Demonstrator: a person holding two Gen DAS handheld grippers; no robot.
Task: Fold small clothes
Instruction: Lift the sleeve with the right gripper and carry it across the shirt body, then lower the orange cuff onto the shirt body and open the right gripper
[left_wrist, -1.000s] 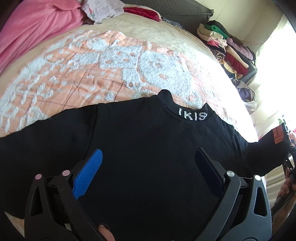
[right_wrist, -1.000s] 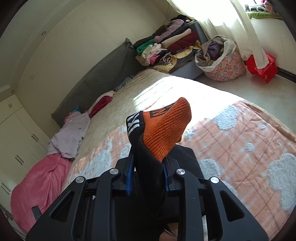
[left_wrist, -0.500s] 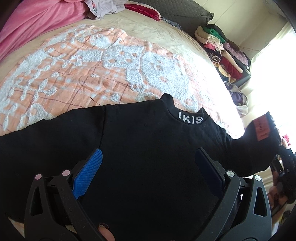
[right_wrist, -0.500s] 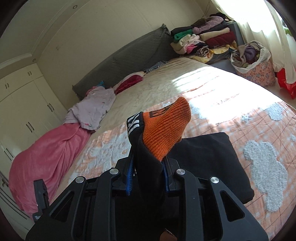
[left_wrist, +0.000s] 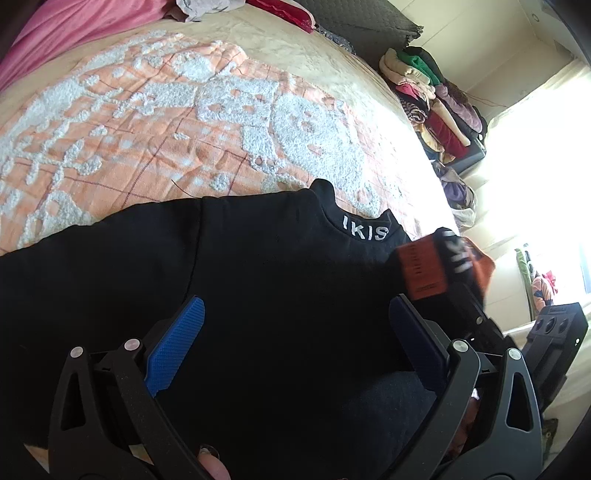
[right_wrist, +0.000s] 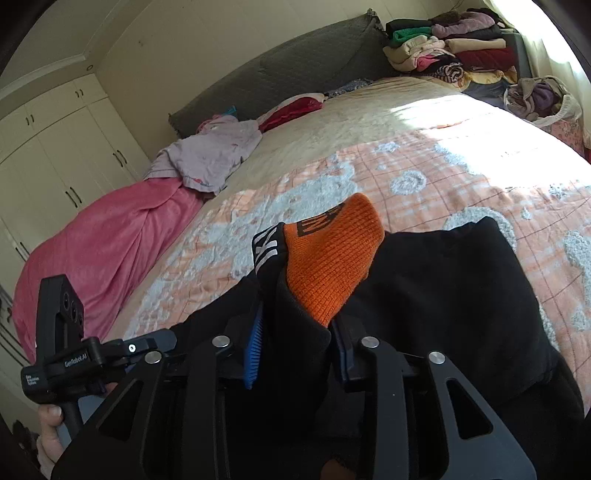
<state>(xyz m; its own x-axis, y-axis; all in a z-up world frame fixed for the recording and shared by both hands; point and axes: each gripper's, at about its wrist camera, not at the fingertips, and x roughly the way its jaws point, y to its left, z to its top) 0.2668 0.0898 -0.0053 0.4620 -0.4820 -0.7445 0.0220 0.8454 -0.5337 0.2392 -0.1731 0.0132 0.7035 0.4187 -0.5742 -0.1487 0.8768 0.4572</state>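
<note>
A black sweater (left_wrist: 277, 277) lies flat on the orange-and-white bedspread (left_wrist: 147, 122), its collar with white letters (left_wrist: 365, 230) pointing away from me. My left gripper (left_wrist: 295, 304) hovers open over the chest, with nothing between its blue pads. My right gripper (right_wrist: 297, 321) has the sleeve with the orange cuff (right_wrist: 328, 262) standing up between its jaws, which are opening. The cloth still fills the gap and touches both pads. In the left wrist view the cuff (left_wrist: 424, 269) hangs over the sweater's right shoulder. The sleeve is doubled over the sweater's body (right_wrist: 443, 295).
A pink blanket (right_wrist: 103, 251) and a lilac garment (right_wrist: 210, 155) lie at the bed's far left. Stacked folded clothes (right_wrist: 450, 44) and a full laundry basket (right_wrist: 535, 96) stand beyond the bed's right side. White wardrobes (right_wrist: 55, 147) line the left wall.
My right gripper has carried the orange-cuffed sleeve from beyond the sweater's right side in over its body, close to the left gripper. Its jaws stand a little wider. The left gripper stayed put.
</note>
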